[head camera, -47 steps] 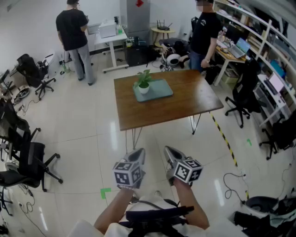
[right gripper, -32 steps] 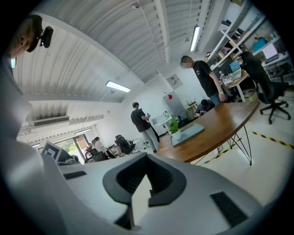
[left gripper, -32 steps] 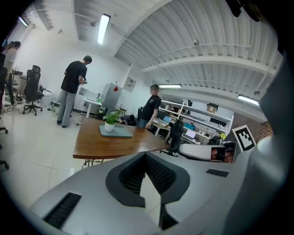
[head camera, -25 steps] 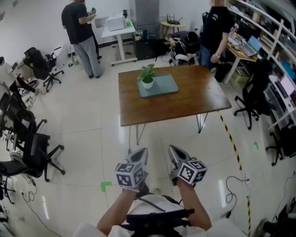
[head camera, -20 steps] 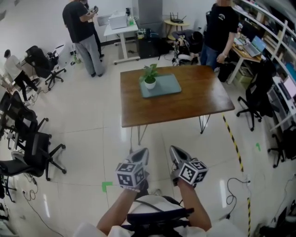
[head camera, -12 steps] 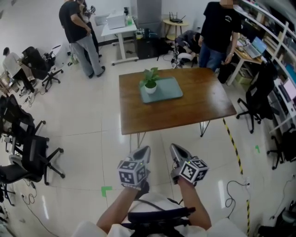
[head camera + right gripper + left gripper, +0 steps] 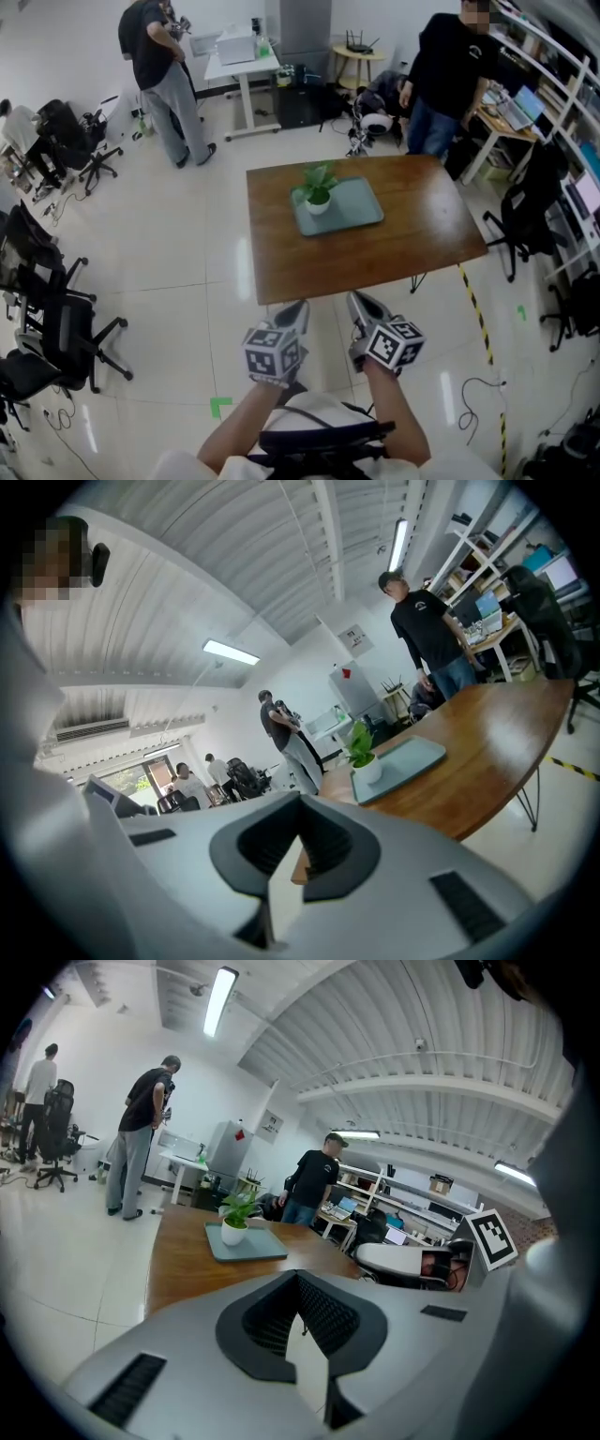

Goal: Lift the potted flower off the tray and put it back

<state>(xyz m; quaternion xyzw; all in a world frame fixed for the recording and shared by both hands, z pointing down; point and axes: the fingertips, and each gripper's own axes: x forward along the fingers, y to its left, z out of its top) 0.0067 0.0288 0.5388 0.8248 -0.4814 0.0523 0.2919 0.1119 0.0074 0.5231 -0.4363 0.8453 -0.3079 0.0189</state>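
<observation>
Held left tool (image 7: pixel 292 316) and right tool (image 7: pixel 360 310) clenched shut, empty, side by side just short of the desk (image 7: pixel 375 255) edge, well apart from potted flower (image 7: pixel 319 191), seated upright on left part of grey tray (image 7: pixel 362 210), mid-desk

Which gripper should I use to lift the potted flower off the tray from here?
Left, only slightly. The potted flower stands at the left end of the tray, a little nearer the left gripper than the right gripper. Both are shut, empty and short of it.
</observation>
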